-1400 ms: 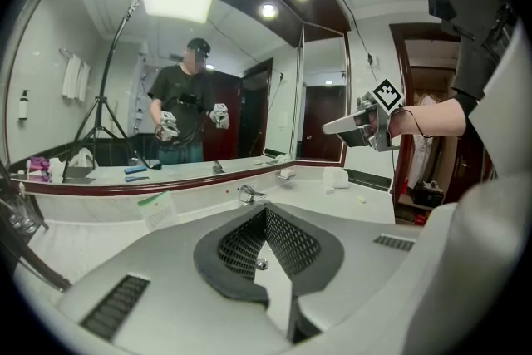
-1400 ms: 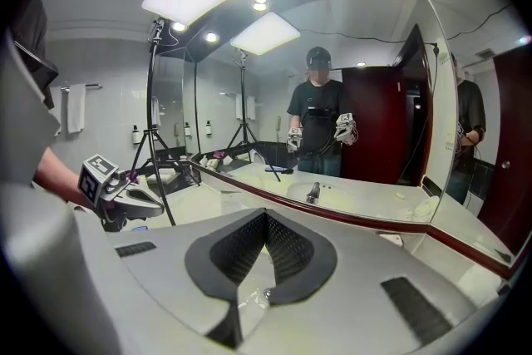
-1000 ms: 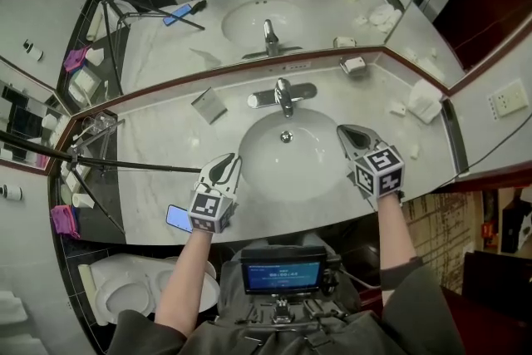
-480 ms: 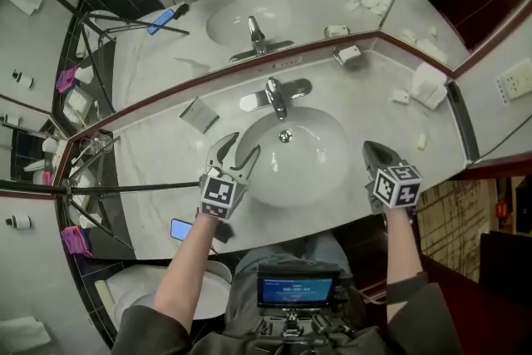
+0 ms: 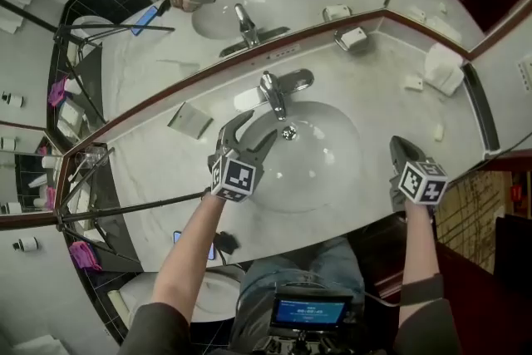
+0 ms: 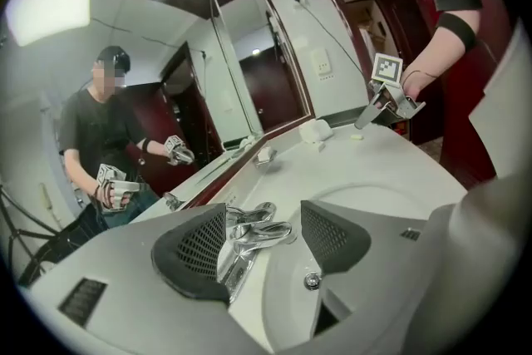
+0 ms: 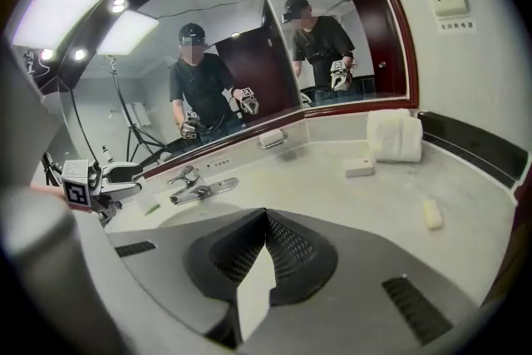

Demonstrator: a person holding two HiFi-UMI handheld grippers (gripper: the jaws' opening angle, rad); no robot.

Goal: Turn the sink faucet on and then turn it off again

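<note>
The faucet [image 5: 273,93] stands at the back rim of the sink basin [image 5: 342,194], set into the marble counter [image 5: 378,87]. No water can be seen leaving its spout, and the basin around the drain [image 5: 288,132] looks dry, so by all appearances the tap has not been turned on. The left claw [image 5: 258,127] hovers over the basin just in front of the faucet, aimed at it. Its jaws have just been opening and now stand wide apart. In the left gripper view the faucet's chrome lever [image 6: 249,217] and spout show in the gap between the pads, but beyond the tips: nothing is pinched and the pads touch nothing. The right claw [image 7: 264,252] is clenched shut with nothing in it and sits well to the right of the faucet, at the front edge of the counter, taking no part. I judge this to be the reach toward the lever, the very start of the work. Closing on or nudging the lever to start the water, and then moving it back to stop the flow, both remain to be done.
</note>
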